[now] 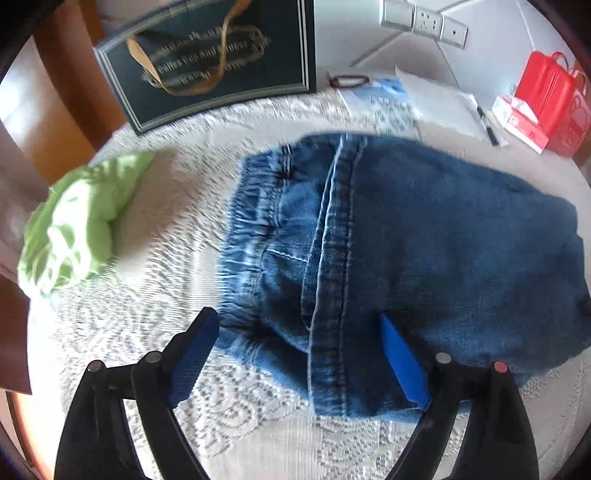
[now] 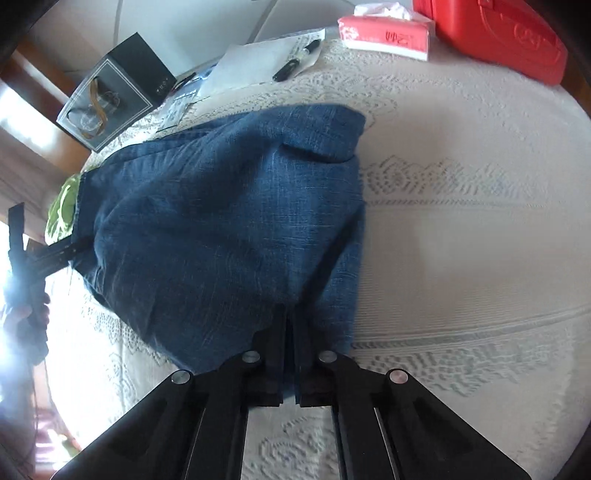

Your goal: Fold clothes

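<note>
Jeans, blue denim, part-folded [image 1: 424, 229], centre frame on lace-covered worktop [image 2: 461, 240]: right tool [image 2: 290, 325] clamped on hem for folding; left tool [image 1: 299, 321] apart, straddling waistband edge.

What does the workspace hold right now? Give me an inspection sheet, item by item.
Surface: white lace tablecloth covering the table.
Job's things: blue jeans partly folded, in the middle; green garment bunched at the edge.
Clutter: dark framed box, papers, black pen, tissue pack, red bag.
Grippers: left gripper jaws open, straddling the jeans' edge; right gripper jaws shut on the jeans' edge.
Cables: nothing seen.
Surroundings: wall sockets, wooden furniture.
</note>
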`<move>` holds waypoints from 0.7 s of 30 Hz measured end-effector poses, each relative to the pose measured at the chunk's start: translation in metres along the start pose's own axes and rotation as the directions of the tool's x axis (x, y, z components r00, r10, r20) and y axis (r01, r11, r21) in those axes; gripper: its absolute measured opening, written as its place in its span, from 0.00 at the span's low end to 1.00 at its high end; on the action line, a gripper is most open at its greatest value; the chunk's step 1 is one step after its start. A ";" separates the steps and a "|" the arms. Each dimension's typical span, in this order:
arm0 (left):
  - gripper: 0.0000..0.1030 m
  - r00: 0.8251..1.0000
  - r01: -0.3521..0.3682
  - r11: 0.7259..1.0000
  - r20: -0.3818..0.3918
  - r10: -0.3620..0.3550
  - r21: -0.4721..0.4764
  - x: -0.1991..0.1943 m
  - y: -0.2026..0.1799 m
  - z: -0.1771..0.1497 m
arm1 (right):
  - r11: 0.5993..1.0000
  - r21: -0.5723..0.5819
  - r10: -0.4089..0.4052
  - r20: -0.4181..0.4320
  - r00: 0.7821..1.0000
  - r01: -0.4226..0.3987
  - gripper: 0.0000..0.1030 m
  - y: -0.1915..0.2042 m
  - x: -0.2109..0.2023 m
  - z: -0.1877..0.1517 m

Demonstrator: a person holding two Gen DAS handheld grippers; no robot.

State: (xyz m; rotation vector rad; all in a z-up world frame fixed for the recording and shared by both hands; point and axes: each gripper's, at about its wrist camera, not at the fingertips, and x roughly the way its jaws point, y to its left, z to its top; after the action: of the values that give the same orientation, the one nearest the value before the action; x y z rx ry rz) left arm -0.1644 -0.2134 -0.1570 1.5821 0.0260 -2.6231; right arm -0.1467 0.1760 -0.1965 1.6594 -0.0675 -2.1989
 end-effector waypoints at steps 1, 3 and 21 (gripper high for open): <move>0.86 1.000 0.008 1.000 0.019 -0.008 -0.005 -0.008 -0.004 0.000 | 0.999 -0.039 -0.015 0.030 0.999 0.016 0.03 0.003 -0.010 0.007; 0.98 0.998 0.040 0.999 0.047 -0.040 -0.003 -0.018 -0.021 0.000 | 0.998 -0.069 0.010 0.103 0.995 -0.003 0.06 0.003 -0.025 0.029; 1.00 0.998 0.052 0.988 -0.028 -0.056 -0.145 -0.032 -0.074 -0.054 | 0.998 -0.064 -0.019 0.099 0.995 0.026 0.42 -0.047 -0.018 0.029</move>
State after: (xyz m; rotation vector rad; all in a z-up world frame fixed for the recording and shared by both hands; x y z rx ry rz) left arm -0.1073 -0.1348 -0.1556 1.5968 0.2580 -2.5688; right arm -0.1821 0.2204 -0.1838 1.5238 -0.0029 -2.2737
